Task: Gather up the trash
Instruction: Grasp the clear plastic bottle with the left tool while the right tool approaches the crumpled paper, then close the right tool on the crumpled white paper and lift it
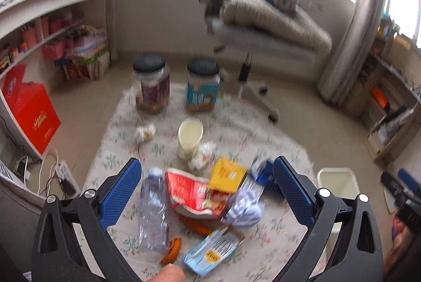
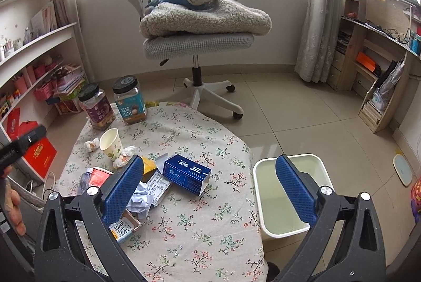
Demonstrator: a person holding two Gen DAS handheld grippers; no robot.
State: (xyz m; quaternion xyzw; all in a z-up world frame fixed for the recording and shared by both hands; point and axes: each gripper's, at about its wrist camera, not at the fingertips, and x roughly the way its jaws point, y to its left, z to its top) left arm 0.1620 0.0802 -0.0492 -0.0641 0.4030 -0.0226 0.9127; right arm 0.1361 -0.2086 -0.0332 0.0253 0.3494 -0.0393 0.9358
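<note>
Trash lies on a floral-cloth table (image 2: pixel 200 234): a clear plastic bottle (image 1: pixel 154 205), a red wrapper (image 1: pixel 194 192), a yellow packet (image 1: pixel 227 174), a crumpled bluish paper (image 1: pixel 244 205), a blue box (image 2: pixel 186 172), a light blue packet (image 1: pixel 210 250), orange peel (image 1: pixel 173 250), a paper cup (image 2: pixel 110 142) and crumpled tissues (image 2: pixel 125 155). My left gripper (image 1: pixel 208 182) is open above the pile, empty. My right gripper (image 2: pixel 210 182) is open and empty, over the table's right edge. A white bin (image 2: pixel 284 192) stands on the floor right of the table; it also shows in the left wrist view (image 1: pixel 339 182).
Two dark-lidded jars (image 2: pixel 129 100) stand at the table's far end. An office chair (image 2: pixel 197 40) with a blanket and a blue plush is behind it. Shelves line the left (image 2: pixel 34 53) and right (image 2: pixel 381 66) walls. A power strip with cables (image 1: pixel 60 171) lies on the floor left.
</note>
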